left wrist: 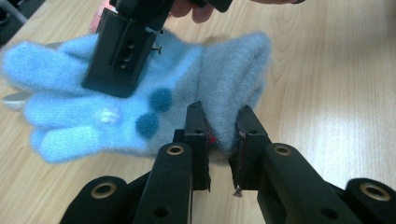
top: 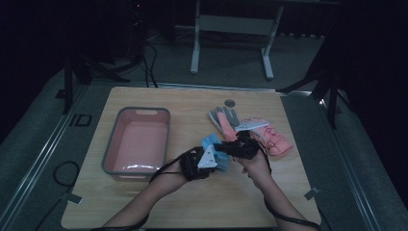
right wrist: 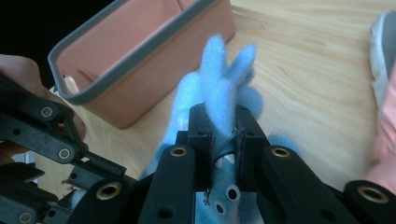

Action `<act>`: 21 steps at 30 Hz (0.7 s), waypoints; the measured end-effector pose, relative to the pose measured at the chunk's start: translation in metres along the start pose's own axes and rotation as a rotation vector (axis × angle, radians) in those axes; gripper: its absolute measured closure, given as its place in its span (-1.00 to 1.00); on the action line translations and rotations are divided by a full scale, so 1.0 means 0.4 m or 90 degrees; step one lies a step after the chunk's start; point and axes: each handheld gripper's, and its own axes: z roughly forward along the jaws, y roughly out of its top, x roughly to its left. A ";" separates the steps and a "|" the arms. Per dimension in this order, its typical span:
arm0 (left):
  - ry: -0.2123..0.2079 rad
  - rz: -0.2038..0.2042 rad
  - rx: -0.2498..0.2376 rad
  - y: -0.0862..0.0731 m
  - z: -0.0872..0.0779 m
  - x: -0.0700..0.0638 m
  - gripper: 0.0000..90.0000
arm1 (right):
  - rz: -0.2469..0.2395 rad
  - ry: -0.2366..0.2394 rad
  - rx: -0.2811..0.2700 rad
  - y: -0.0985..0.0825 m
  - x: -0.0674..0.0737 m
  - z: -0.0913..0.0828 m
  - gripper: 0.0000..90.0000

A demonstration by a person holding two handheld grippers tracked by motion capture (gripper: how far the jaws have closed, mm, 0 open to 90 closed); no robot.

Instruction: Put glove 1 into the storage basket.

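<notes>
The glove [left wrist: 116, 107] in the grippers is light blue and fuzzy, with two darker blue pompom dots and a pale whitish spot. Both grippers, left [left wrist: 223, 135] and right [right wrist: 223, 135], are black. The bin [top: 137, 142] near the desk's left edge is pink with a grey rim. Toward the right edge lie a grey-and-pink glove [top: 223, 120] and a pink one [top: 276, 139]. The desk [top: 192, 202] is pale wood grain.

Dim overhead view, perhaps underexposed.
</notes>
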 end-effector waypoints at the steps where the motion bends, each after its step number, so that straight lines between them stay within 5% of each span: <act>1: 0.004 -0.003 0.000 -0.002 -0.009 0.004 0.76 | -0.006 0.000 -0.004 0.006 0.004 0.004 0.78; 21: 0.046 -0.037 0.017 -0.052 -0.147 0.062 0.76 | -0.045 0.026 -0.002 0.125 0.094 0.094 0.78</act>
